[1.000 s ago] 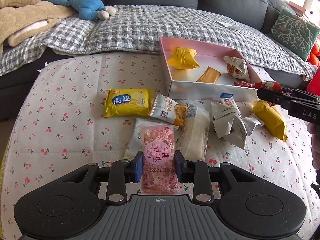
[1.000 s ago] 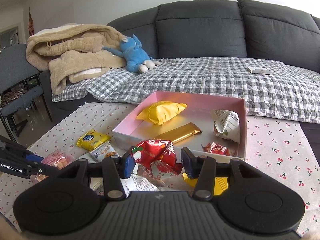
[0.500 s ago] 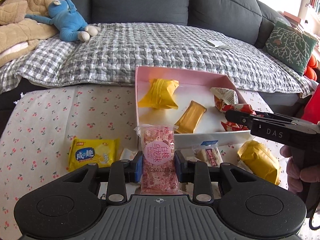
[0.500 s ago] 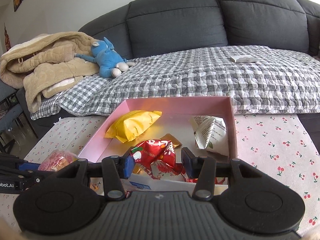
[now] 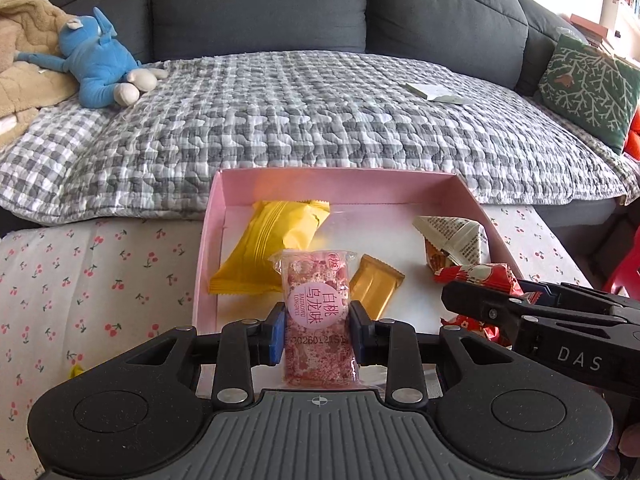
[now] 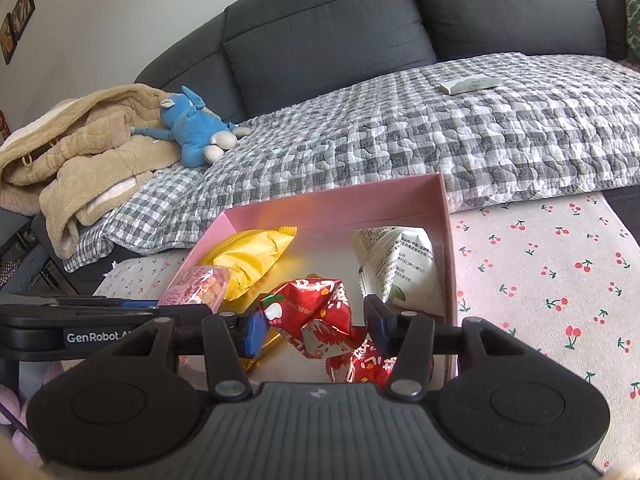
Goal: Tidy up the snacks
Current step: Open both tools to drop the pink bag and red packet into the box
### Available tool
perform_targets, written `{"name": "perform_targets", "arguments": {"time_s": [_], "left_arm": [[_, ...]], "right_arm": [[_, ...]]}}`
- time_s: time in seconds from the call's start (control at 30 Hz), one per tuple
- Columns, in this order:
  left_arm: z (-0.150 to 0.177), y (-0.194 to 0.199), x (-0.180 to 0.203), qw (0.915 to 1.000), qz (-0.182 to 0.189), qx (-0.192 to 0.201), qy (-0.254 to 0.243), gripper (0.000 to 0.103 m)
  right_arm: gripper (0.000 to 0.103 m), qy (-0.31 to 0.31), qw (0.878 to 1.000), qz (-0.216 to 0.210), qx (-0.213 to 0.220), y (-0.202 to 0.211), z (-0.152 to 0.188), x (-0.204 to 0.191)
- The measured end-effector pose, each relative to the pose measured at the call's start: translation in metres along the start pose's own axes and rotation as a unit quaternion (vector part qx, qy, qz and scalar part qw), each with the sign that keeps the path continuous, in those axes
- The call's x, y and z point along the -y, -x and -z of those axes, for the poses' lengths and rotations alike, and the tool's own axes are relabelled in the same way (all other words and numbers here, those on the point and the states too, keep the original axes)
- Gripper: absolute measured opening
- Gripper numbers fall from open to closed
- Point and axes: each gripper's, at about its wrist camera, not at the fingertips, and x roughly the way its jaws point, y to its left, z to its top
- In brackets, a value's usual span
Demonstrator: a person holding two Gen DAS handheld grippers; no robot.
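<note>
Pink box (image 5: 208, 240) takes 2 more snacks
Left gripper (image 5: 318, 330) clamps pink snack bar (image 5: 316, 312) over box front; right gripper (image 6: 316, 326) jaws opening around red packet (image 6: 316, 312) inside

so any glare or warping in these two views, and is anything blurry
Left wrist view: fisheye bends the sofa; an orange-yellow glow tints the pink box wall above the yellow packet. Right wrist view: same curvature, dark corners, same glow; both look sharp.

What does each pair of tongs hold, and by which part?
Left tongs: pink snack bar, by its long sides. Right tongs, opening: red packet between, touching only the left pad.
</note>
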Motion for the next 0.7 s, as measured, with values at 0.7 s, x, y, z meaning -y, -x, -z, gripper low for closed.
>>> {"name": "perform_targets", "arguments": {"time_s": [0.7], "left_arm": [[0.008, -0.015, 0.014, 0.9984, -0.006, 0.008, -0.055, 0.062]], "right_arm": [[0.084, -0.035, 0.999, -0.004, 0.006, 0.005, -0.005, 0.010]]}}
